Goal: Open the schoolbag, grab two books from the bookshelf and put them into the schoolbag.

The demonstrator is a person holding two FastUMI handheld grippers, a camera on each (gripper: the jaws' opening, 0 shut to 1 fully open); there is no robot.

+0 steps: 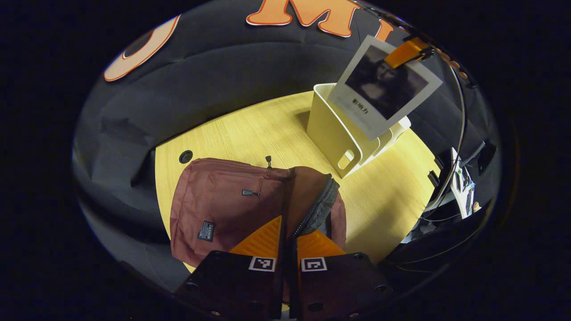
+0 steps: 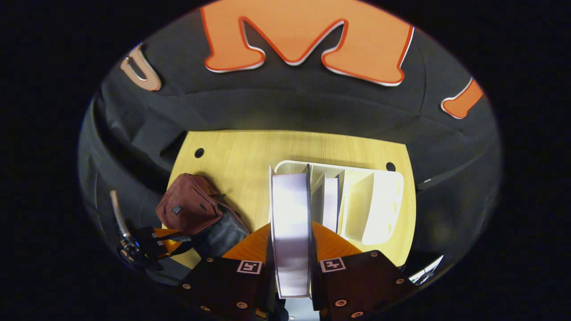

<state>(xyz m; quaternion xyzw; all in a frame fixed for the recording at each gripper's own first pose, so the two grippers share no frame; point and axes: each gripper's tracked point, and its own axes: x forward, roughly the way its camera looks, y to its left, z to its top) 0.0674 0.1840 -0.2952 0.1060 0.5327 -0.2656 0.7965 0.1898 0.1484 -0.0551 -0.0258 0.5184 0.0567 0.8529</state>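
Note:
A maroon schoolbag [image 1: 223, 200] lies on the yellow wooden table [image 1: 250, 129]. My left gripper [image 1: 289, 223] is shut on the bag's unzipped edge [image 1: 312, 196] and holds it lifted, so the grey lining shows. The right gripper [image 1: 408, 51] holds a book [image 1: 383, 89] with a portrait cover, tilted above the white bookshelf [image 1: 330, 129]. In the right gripper view, my right gripper [image 2: 290, 227] is shut on that book [image 2: 290, 209], seen edge-on over the bookshelf [image 2: 379, 200]. A second book [image 2: 331, 200] stands in a shelf slot. The schoolbag [image 2: 189, 203] sits lower left, with the left gripper [image 2: 171, 238] at its mouth.
Black cloth walls surround the table on the far and left sides. Round cable holes [image 1: 185, 156] [image 2: 391, 166] sit near the table's back corners. Cables and a small device [image 1: 459, 183] hang off the table's right edge. Bare tabletop [image 2: 241, 156] lies between bag and shelf.

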